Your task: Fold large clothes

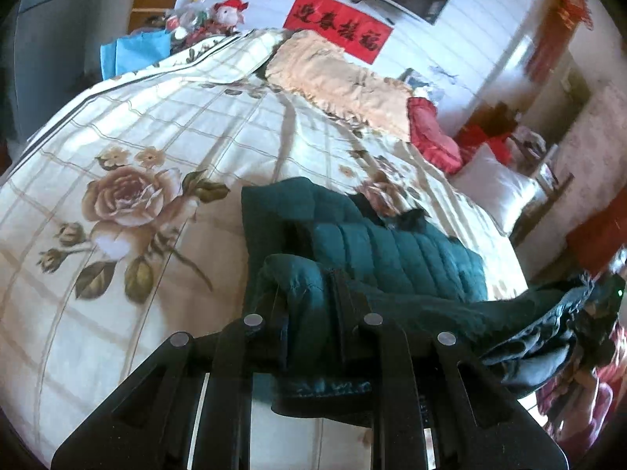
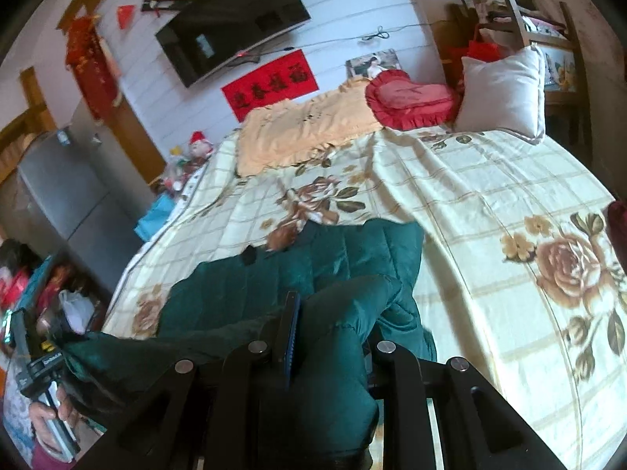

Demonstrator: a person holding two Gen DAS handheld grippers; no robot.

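A dark green quilted jacket [image 1: 395,254] lies on a floral bedspread [image 1: 176,137], with its near edge lifted off the bed. My left gripper [image 1: 313,305] is shut on a bunched fold of the jacket's near edge. My right gripper [image 2: 325,333] is shut on another fold of the same jacket [image 2: 352,258], which bulges up between its fingers [image 2: 290,329]. The jacket hangs stretched between the two grippers. The other gripper shows at the far right of the left wrist view [image 1: 603,293] and at the far left of the right wrist view [image 2: 35,356].
At the head of the bed [image 2: 490,196] lie a peach pillow [image 2: 298,129], a red heart cushion [image 2: 407,98] and a white pillow [image 2: 501,94]. A TV [image 2: 231,19] hangs on the wall. A grey fridge [image 2: 66,192] and clutter stand beside the bed.
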